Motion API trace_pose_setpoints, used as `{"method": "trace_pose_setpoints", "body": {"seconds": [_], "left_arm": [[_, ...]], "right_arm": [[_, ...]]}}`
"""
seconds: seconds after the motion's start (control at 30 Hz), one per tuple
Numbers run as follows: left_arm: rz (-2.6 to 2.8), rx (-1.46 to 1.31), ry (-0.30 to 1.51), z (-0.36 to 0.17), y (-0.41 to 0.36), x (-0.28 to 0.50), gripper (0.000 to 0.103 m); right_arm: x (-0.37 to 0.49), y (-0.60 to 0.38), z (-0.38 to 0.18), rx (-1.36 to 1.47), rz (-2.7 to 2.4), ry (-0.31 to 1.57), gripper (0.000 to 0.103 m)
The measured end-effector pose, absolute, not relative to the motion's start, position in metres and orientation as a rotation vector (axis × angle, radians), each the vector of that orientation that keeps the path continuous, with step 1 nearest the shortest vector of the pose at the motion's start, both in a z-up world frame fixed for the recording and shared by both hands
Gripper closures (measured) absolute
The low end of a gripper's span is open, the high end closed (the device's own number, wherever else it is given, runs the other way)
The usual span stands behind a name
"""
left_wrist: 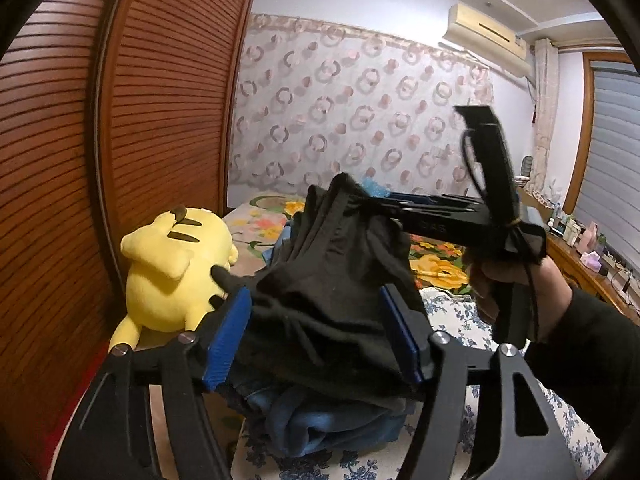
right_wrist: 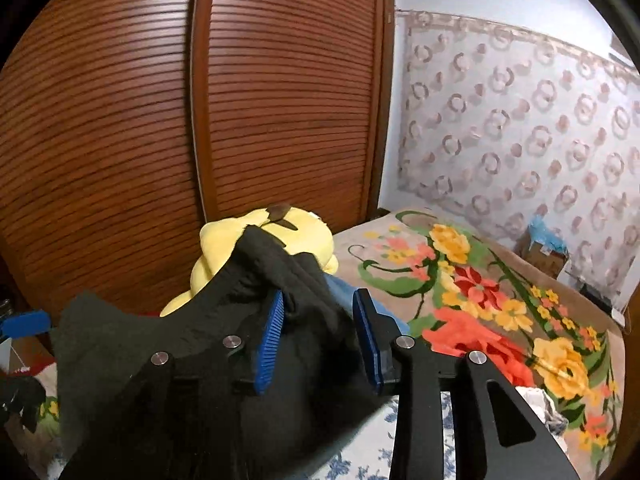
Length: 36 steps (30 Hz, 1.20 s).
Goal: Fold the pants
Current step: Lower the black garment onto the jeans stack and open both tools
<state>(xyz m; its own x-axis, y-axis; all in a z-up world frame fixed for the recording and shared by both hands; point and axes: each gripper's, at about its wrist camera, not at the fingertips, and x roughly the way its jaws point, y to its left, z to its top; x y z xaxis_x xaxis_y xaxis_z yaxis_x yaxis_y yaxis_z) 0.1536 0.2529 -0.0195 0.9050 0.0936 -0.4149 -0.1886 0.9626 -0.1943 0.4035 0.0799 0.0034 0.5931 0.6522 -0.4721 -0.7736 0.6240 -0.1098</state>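
We had the black pants point(left_wrist: 328, 280) bunched up in the lower middle of the left wrist view, raised above a blue garment point(left_wrist: 320, 416) that lay heaped on the bed at the bottom centre. The left gripper point(left_wrist: 316, 344) stood wide apart, its blue pads point(left_wrist: 226, 338) on either side of a thick wad of the black cloth; the fabric filled the gap between them, though we could not tell how firmly it was pinched. To the right of centre in that view, the right gripper point(left_wrist: 376, 204) reached in sideways and its tip was buried in the upper fold of the pants, with our right hand point(left_wrist: 500, 280) on its handle.

In the right wrist view the pants point(right_wrist: 192, 344) spread across the lower left of the frame, and a fold of them ran between the blue pads point(right_wrist: 270, 344) of the right gripper point(right_wrist: 320, 312), which sat moderately apart with the cloth caught between them.

A yellow plush toy point(left_wrist: 172, 264) lay at the left of the bed beside the brown louvered wardrobe doors point(left_wrist: 160, 100). The floral blanket point(right_wrist: 480, 312) covered the bed toward the right, a circle-patterned curtain point(right_wrist: 520, 128) hung at the upper right, and an air conditioner point(left_wrist: 488, 36) was mounted at the upper right of the left view.
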Motion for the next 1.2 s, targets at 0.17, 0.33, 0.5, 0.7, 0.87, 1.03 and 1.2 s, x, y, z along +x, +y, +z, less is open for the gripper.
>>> {"method": "trace_pose_setpoints", "body": {"seconds": [0.17, 0.33, 0.5, 0.7, 0.87, 1.03, 1.2], "left_arm": [[0.162, -0.198, 0.437, -0.018, 0.243, 0.159, 0.032], [0.171, -0.169, 0.465, -0.019, 0.235, 0.158, 0.031], [0.155, -0.143, 0.486, -0.020, 0.222, 0.155, 0.029], [0.132, -0.108, 0.490, -0.016, 0.202, 0.145, 0.027], [0.097, -0.093, 0.499, -0.014, 0.179, 0.141, 0.027], [0.043, -0.062, 0.505, -0.013, 0.153, 0.138, 0.025], [-0.010, -0.059, 0.511, -0.011, 0.130, 0.136, 0.021]], "right_arm": [[0.390, 0.069, 0.000, -0.303, 0.843, 0.418, 0.063], [0.372, 0.057, -0.004, -0.276, 0.843, 0.455, 0.063], [0.350, 0.032, -0.002, -0.243, 0.832, 0.487, 0.063], [0.316, -0.008, 0.007, -0.205, 0.786, 0.494, 0.062], [0.284, -0.046, 0.014, -0.174, 0.712, 0.490, 0.061], [0.245, -0.083, 0.018, -0.141, 0.640, 0.490, 0.057], [0.201, -0.112, 0.020, -0.125, 0.565, 0.486, 0.052]]}}
